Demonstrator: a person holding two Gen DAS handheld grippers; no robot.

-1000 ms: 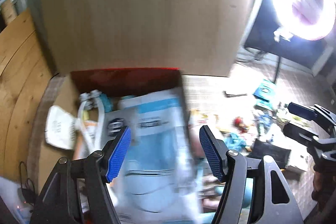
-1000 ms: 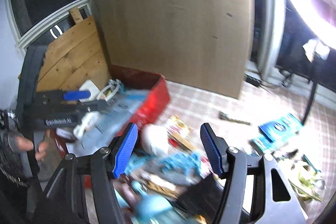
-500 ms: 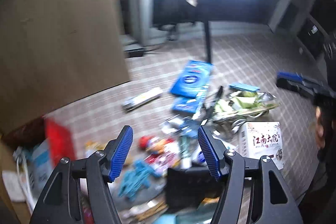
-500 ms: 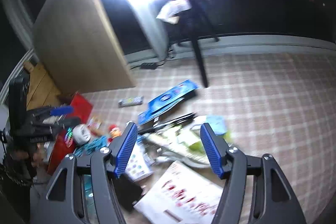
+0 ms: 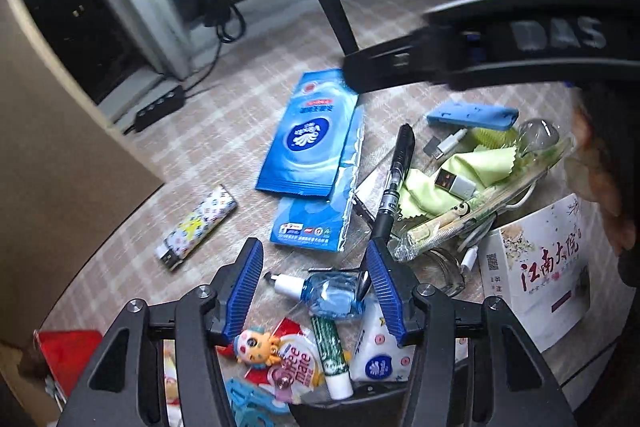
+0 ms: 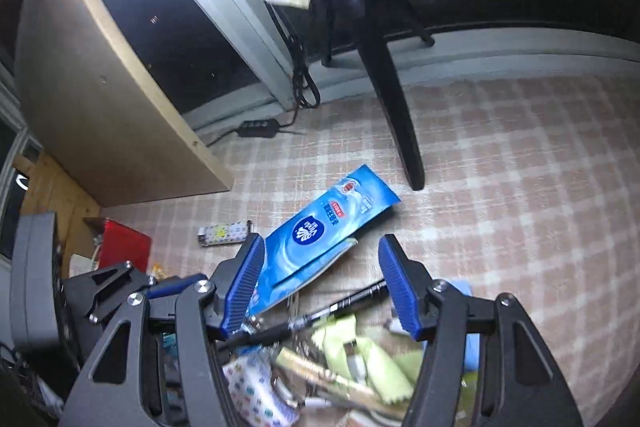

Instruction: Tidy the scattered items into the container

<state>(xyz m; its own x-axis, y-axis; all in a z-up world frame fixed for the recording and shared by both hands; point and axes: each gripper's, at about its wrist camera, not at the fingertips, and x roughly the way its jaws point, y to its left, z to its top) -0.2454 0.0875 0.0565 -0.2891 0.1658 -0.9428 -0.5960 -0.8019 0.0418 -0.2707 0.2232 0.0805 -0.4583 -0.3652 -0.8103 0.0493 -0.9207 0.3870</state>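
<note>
1. Two grippers hover over floor clutter, holding nothing.
2. Left gripper [image 5: 314, 287] is closing, pads apart around a blue bottle [image 5: 330, 294].
3. Right gripper [image 6: 320, 285] is closing above a black pen [image 6: 352, 301].
4. Red container [image 6: 124, 243] sits far left.

Both wrist views look steeply down, sharing the blue packet [image 5: 310, 139].
</note>
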